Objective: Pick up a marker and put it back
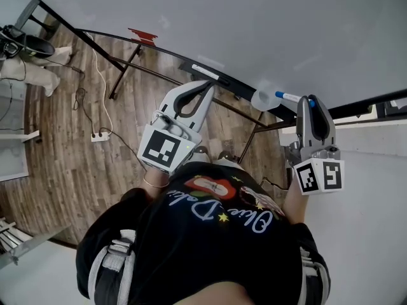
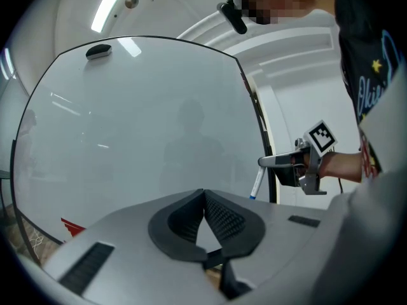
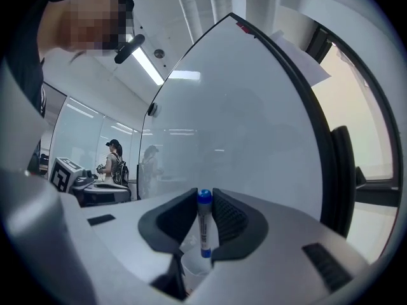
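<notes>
A white marker with a blue cap (image 3: 204, 224) stands upright between the pads of my right gripper (image 3: 204, 196), which is shut on it. In the head view the marker (image 1: 287, 96) sticks out leftward from the right gripper (image 1: 308, 100), close to the whiteboard (image 1: 254, 24) and above a small translucent cup (image 1: 264, 99). My left gripper (image 1: 208, 84) points at the board's tray (image 1: 219, 80); its jaws (image 2: 203, 194) touch at the tips with nothing between them. The left gripper view also catches the right gripper (image 2: 280, 161) with the marker (image 2: 256, 184) hanging from it.
The whiteboard stands on dark metal legs (image 1: 124, 72) over a wooden floor with cables and a power strip (image 1: 100, 135). A red item (image 1: 142, 35) sits at the tray's left end. A white wall (image 1: 375, 221) is on the right. A person (image 3: 114, 164) stands far off.
</notes>
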`<state>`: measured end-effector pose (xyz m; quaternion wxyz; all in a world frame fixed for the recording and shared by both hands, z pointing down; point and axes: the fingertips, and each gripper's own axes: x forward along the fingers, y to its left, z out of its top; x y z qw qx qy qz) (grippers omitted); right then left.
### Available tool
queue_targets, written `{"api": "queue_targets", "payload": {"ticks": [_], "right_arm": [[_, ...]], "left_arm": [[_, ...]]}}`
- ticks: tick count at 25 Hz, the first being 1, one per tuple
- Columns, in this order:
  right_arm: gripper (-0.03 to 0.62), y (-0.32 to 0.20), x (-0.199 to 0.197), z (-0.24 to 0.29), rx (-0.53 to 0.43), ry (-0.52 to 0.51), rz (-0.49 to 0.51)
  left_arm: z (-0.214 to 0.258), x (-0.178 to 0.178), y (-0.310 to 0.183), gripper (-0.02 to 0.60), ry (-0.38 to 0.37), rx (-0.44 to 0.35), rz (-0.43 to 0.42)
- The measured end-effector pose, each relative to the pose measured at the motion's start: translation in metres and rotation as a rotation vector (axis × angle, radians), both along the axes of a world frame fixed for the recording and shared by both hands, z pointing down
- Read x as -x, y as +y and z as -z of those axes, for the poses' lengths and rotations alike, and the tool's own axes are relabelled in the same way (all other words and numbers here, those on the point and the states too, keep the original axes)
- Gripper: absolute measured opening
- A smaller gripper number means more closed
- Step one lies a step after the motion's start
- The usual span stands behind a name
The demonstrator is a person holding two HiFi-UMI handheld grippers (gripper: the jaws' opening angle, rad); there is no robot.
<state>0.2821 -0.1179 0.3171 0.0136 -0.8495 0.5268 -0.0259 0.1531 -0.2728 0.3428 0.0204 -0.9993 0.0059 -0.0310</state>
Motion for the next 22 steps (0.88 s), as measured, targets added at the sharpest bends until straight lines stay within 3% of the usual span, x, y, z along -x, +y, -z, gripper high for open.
{"api": "queue_targets", "payload": {"ticks": [22], "right_arm": [[0.072,-0.035,0.006,-0.084,0.182,-0.057,0.081]], "left_arm": [[0.001,0.008,0.007,0.003,-0.029,-0.025,0.013]]}}
